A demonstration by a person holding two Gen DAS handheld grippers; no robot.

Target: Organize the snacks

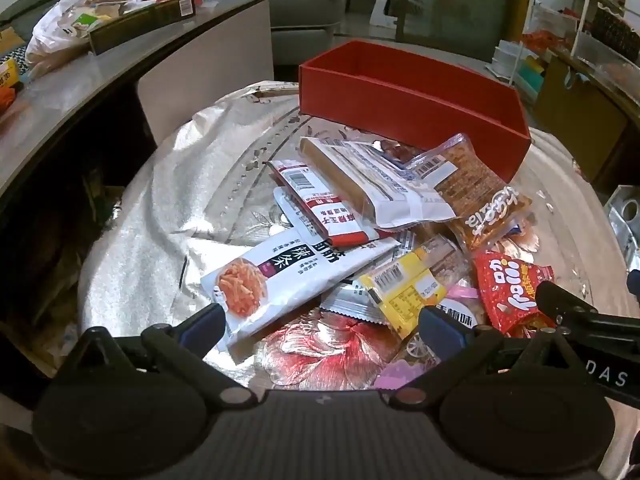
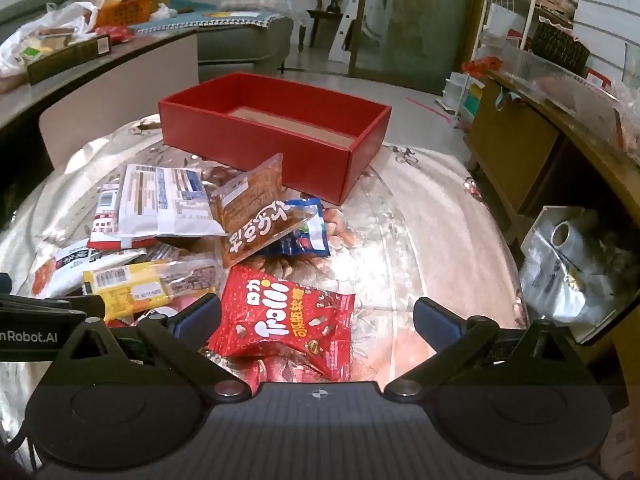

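Observation:
A pile of snack packets lies on a round table with a flowered cloth (image 1: 320,352). Behind it stands an empty red box (image 1: 412,96), also in the right wrist view (image 2: 280,136). My left gripper (image 1: 320,326) is open and empty above a white spicy-strip bag (image 1: 280,276) and a yellow packet (image 1: 408,288). My right gripper (image 2: 316,320) is open and empty, with its fingers either side of a red Trolli bag (image 2: 288,324), which also shows in the left wrist view (image 1: 508,292). An orange-brown packet (image 2: 256,208) leans near the box.
A grey counter (image 1: 60,92) with a white plastic bag (image 1: 76,20) and a dark box runs along the left. A wooden cabinet (image 2: 516,148) and shelves stand to the right. A silver bag (image 2: 568,264) sits beside the table at right.

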